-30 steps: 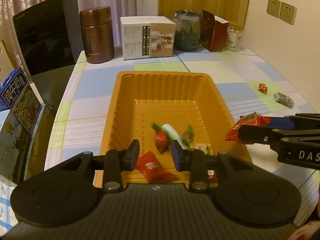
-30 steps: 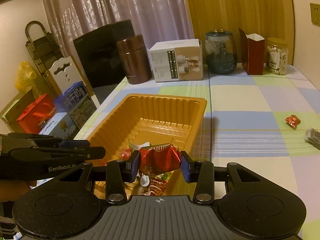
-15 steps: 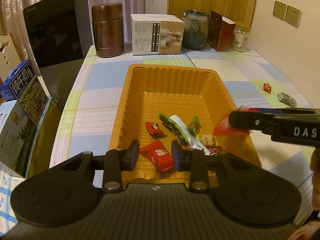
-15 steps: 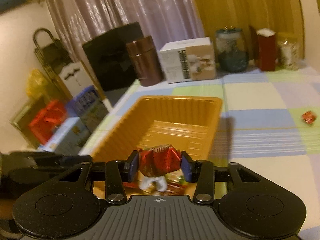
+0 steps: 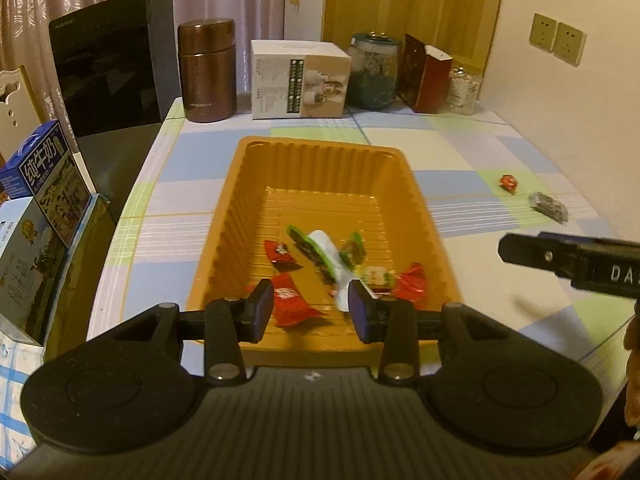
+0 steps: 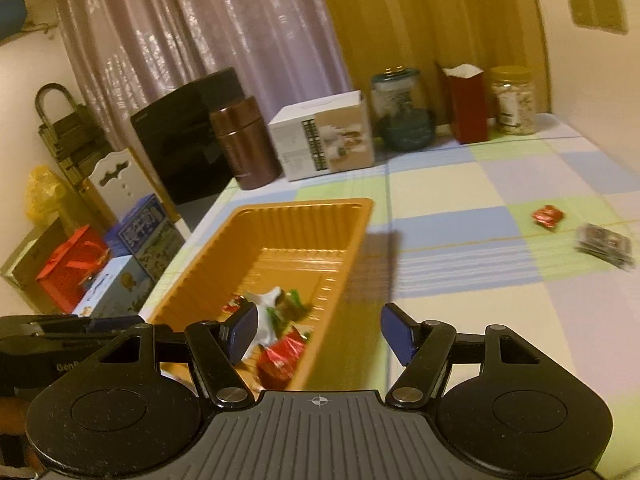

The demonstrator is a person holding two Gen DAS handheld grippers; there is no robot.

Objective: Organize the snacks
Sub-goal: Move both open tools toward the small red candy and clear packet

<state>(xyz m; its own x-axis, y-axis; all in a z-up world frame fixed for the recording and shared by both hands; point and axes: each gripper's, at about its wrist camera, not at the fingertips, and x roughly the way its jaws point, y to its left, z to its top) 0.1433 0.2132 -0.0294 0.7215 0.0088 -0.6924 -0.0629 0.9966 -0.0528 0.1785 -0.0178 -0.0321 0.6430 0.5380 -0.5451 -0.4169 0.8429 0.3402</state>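
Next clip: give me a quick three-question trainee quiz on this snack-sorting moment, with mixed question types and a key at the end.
1. True or false: the right claw holds a red candy between its pads.
2. How many snacks lie on the tablecloth outside the orange tray?
3. Multiple choice: what stands right beside the brown canister at the back of the table? A) a kettle B) a white box C) a bowl

Key:
1. False. Its jaws have just been opening and stand apart with nothing between them; a red candy lies in the tray below.
2. Two: a small red candy and a dark wrapped snack.
3. B, the white box.
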